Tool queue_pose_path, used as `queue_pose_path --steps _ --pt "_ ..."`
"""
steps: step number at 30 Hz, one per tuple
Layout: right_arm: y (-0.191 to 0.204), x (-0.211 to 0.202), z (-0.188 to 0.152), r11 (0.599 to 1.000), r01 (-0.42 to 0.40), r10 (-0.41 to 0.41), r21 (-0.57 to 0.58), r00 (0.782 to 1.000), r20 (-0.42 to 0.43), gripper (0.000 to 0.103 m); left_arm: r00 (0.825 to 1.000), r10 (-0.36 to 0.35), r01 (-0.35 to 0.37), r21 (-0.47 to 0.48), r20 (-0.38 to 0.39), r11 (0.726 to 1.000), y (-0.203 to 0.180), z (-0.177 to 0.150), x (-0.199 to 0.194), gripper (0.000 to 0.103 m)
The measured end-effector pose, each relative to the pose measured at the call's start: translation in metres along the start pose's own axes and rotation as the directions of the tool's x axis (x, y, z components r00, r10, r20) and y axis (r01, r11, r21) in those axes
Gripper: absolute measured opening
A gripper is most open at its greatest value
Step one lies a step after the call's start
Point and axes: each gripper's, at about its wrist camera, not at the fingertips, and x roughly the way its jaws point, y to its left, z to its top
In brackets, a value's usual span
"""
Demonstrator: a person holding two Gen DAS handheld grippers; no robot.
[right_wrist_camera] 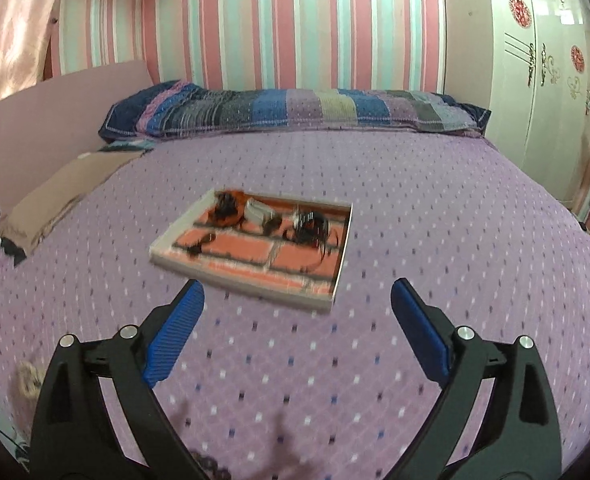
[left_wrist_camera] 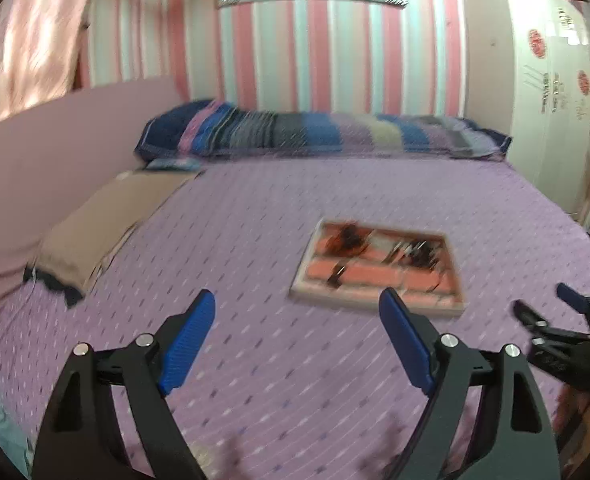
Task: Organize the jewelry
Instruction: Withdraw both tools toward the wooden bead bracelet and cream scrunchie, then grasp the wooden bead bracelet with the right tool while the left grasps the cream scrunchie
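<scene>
A shallow white-rimmed tray [right_wrist_camera: 255,280] with an orange brick-patterned floor lies flat near the middle of the bed [right_wrist_camera: 435,240], on a purple dotted bedspread. Going left to right inside the tray: a dark tangle of jewelry [right_wrist_camera: 227,206] at the far left corner, a small pale box [right_wrist_camera: 259,211] beside it, then a second dark tangle [right_wrist_camera: 311,226] toward the far right; a smaller dark piece [right_wrist_camera: 201,242] lies nearer the left wall. Blur hides finer detail. The left gripper [left_wrist_camera: 297,312] hangs over bare bedspread with its blue fingers [left_wrist_camera: 189,344] spread wide and holding nothing, the tray ahead and to its right. The right gripper [right_wrist_camera: 297,300] is likewise released and empty, just short of the tray's near rim. Open bedspread surrounds the tray on all sides; a tan folded cloth [right_wrist_camera: 59,192] lies along the left edge, a striped pillow [right_wrist_camera: 295,110] at the head.
</scene>
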Motion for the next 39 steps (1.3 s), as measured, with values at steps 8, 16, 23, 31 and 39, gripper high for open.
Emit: queue_pose_path --steps 8,16,23,31,39 --pt "0.023 0.003 -0.075 0.999 0.050 -0.050 0.017 0.998 -0.047 0.092 0.995 0.058 -0.062 -0.037 -0.081 0.997 0.095 -0.085 0.022 0.083" --pt "0.044 0.006 -0.128 0.993 0.114 -0.113 0.011 0.992 -0.052 0.092 0.994 0.051 -0.058 -0.078 -0.092 0.995 0.148 -0.144 0.028 0.083" --pt "0.054 -0.006 -0.165 0.991 0.124 -0.124 0.048 0.992 -0.019 0.092 0.993 0.038 -0.048 -0.088 -0.113 0.995 0.167 -0.180 0.032 0.083" --pt "0.069 0.000 -0.193 0.992 0.127 -0.126 0.025 0.991 -0.040 0.087 0.993 0.046 -0.054 -0.065 -0.113 0.996 0.169 -0.210 0.035 0.083" --pt "0.080 0.013 -0.205 0.993 0.122 -0.122 -0.001 0.990 -0.073 0.070 0.989 0.006 -0.018 -0.080 -0.149 0.997 0.171 -0.222 0.051 0.074"
